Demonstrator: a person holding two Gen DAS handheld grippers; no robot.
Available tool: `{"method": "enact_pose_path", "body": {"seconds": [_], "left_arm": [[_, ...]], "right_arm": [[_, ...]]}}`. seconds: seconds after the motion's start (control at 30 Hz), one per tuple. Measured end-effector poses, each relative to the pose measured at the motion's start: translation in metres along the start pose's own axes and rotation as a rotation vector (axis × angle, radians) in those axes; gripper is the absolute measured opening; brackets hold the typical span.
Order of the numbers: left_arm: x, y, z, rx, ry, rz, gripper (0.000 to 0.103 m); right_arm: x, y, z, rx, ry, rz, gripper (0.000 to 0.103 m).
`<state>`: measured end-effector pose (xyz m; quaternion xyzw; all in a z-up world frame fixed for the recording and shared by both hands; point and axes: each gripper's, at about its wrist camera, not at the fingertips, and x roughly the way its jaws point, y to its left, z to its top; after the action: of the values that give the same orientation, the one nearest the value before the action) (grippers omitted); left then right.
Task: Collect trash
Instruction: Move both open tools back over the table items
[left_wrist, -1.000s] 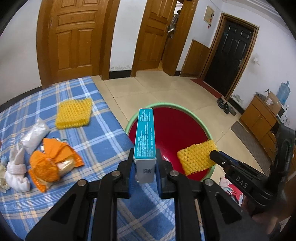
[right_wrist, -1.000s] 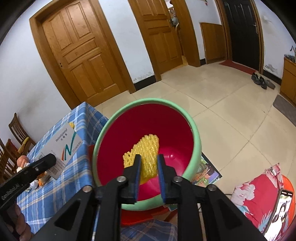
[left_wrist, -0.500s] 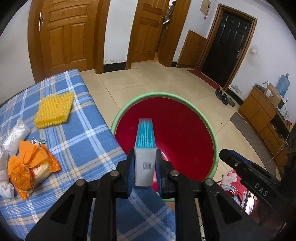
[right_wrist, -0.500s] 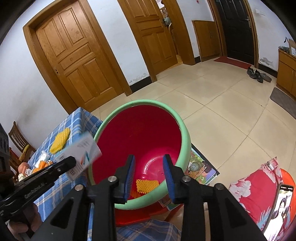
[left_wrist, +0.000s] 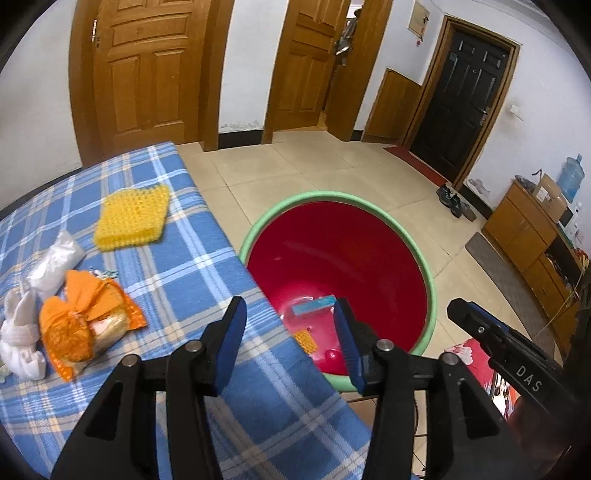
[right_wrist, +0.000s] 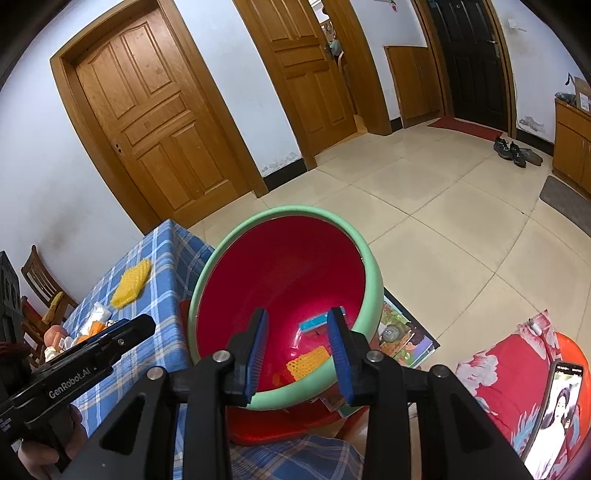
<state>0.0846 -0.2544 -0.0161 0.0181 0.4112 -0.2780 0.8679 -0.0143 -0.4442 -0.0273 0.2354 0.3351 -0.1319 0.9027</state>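
Observation:
A red basin with a green rim (left_wrist: 424, 258) (right_wrist: 373, 273) stands on the floor beside the table. Inside it lie a blue-and-white box (left_wrist: 314, 304) (right_wrist: 317, 320) and a yellow foam net (left_wrist: 306, 340) (right_wrist: 308, 361). My left gripper (left_wrist: 290, 339) is open and empty above the table edge and the basin. My right gripper (right_wrist: 297, 345) is open and empty above the basin's near rim. On the blue plaid table (left_wrist: 184, 258) lie another yellow foam net (left_wrist: 131, 218) (right_wrist: 131, 284), an orange wrapper (left_wrist: 83, 317), a clear plastic bag (left_wrist: 55, 262) and white cloth (left_wrist: 20, 339).
A red floral cushion (right_wrist: 517, 369) and a phone (right_wrist: 557, 402) lie on the floor at right. Printed paper (right_wrist: 404, 338) lies by the basin. A wooden chair (right_wrist: 40, 284) stands beyond the table. Wooden doors, a cabinet (left_wrist: 532, 236) and shoes (left_wrist: 456, 201) are farther off.
My left gripper has opened and the blue-and-white box has dropped into the basin. One second ago my right gripper held the yellow net; it has let it fall in and opened wider.

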Motion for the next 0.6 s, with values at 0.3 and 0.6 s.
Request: {"method": "enact_pose_path", "body": {"seconds": [0.3, 0.6], "left_arm": [[-0.027, 0.020, -0.003, -0.030, -0.038, 0.043, 0.062], [-0.056, 0.046, -0.009, -0.077, -0.061, 0.093, 0.063]], "right_arm": [[-0.010, 0.016, -0.003, -0.019, -0.006, 0.027, 0.043], [-0.019, 0.040, -0.008, -0.049, -0.013, 0.063, 0.051]]}}
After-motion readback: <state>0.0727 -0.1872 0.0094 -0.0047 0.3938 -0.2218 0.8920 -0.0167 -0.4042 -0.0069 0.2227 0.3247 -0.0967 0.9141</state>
